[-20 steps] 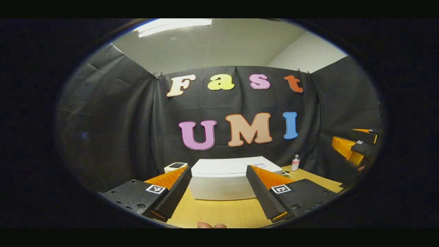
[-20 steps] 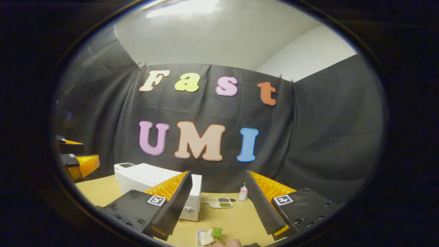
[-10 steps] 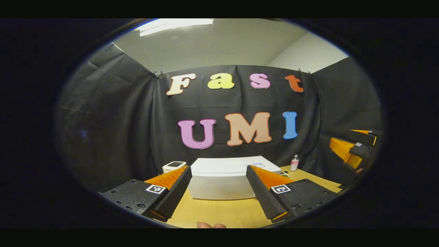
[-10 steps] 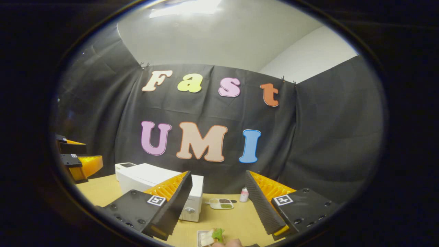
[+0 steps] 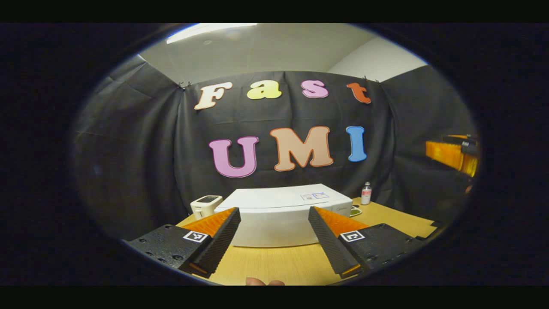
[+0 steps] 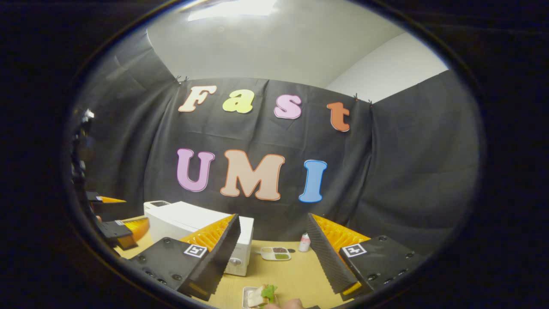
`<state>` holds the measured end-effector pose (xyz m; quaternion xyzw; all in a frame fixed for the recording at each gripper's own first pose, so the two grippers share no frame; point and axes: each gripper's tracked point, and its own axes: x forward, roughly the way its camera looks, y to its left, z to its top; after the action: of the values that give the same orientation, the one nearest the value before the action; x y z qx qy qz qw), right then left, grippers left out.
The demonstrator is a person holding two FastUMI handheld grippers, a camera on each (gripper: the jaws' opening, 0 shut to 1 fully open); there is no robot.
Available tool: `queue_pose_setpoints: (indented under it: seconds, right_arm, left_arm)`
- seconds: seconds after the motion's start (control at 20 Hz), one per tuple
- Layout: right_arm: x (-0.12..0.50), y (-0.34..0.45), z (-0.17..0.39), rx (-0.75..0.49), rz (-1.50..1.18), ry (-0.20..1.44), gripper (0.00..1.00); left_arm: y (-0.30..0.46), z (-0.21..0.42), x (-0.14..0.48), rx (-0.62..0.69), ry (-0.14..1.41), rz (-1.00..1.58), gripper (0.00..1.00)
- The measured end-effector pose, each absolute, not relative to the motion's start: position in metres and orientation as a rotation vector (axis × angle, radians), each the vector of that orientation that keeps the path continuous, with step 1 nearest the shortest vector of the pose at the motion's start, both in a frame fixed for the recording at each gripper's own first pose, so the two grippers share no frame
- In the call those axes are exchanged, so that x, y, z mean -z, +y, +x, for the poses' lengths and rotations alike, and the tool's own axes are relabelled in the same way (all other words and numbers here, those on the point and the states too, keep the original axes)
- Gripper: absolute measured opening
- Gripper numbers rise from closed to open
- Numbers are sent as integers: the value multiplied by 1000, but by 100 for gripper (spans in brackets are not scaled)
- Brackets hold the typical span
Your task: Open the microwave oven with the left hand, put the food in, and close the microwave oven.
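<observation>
Both hand-held grippers — left [image 5: 274, 240], right [image 6: 272, 253] — gape above microwave [image 5: 279, 214].

You face a booth hung with black cloth [image 5: 141, 141] that wraps across the back and folds round on both sides, creased and slightly wrinkled. Small clips [image 6: 182, 79] pin its upper edge at the corners where the panels meet. Above the cloth you see a pale ceiling [image 5: 266, 53] with a long bright strip light [image 5: 206, 30] near the top; in the right gripper view the same light [image 6: 233, 8] glares at the upper edge. To your right a plain white wall [image 6: 390, 68] rises behind the cloth. Below, a light wooden table [image 5: 274, 264] with a visible grain runs back to the cloth
</observation>
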<state>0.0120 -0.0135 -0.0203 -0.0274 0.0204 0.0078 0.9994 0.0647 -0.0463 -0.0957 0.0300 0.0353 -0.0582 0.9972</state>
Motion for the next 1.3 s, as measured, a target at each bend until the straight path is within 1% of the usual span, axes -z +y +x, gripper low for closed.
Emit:
queue_pose_setpoints:
  seconds: [0.2,0.25,0.3,0.35,0.4,0.45,0.55,0.75,1.0,1.05,1.15,1.2,1.25,1.3]
  right_arm:
    - [19,-25,11,-18,-83,59,97]
    - [19,-30,10,-11,-99,60,97]
    - [19,-37,9,0,-119,62,97]
    - [18,-44,6,10,-135,65,96]
    - [19,-49,4,19,-148,71,96]
    - [20,-56,2,29,-161,78,96]
    - [21,-70,-2,51,-192,86,96]
    - [23,-94,-10,91,-254,100,96]
    - [28,-108,-13,125,-237,120,97]
    - [29,-109,-12,127,-240,125,97]
    - [29,-109,-12,129,-244,129,98]
    - [29,-110,-12,132,-243,127,98]
    - [29,-110,-10,134,-242,129,98]
    - [32,-110,-10,132,-241,133,98]
  left_arm:
    - [-90,103,158,193,135,111,96]
    - [-98,111,172,201,151,135,95]
    - [-106,120,185,205,165,149,97]
    - [-117,130,200,215,188,150,96]
    - [-127,137,213,221,208,143,99]
    - [-136,143,223,226,230,134,97]
    - [-150,155,243,234,269,126,98]
    - [-172,175,262,241,306,91,99]
    - [-180,191,276,222,327,69,98]
    - [-181,191,280,220,340,61,99]
    - [-182,192,283,206,342,46,90]
    - [-182,194,284,205,347,42,83]
    - [-178,196,288,180,370,56,68]
    - [-177,193,293,181,396,49,54]
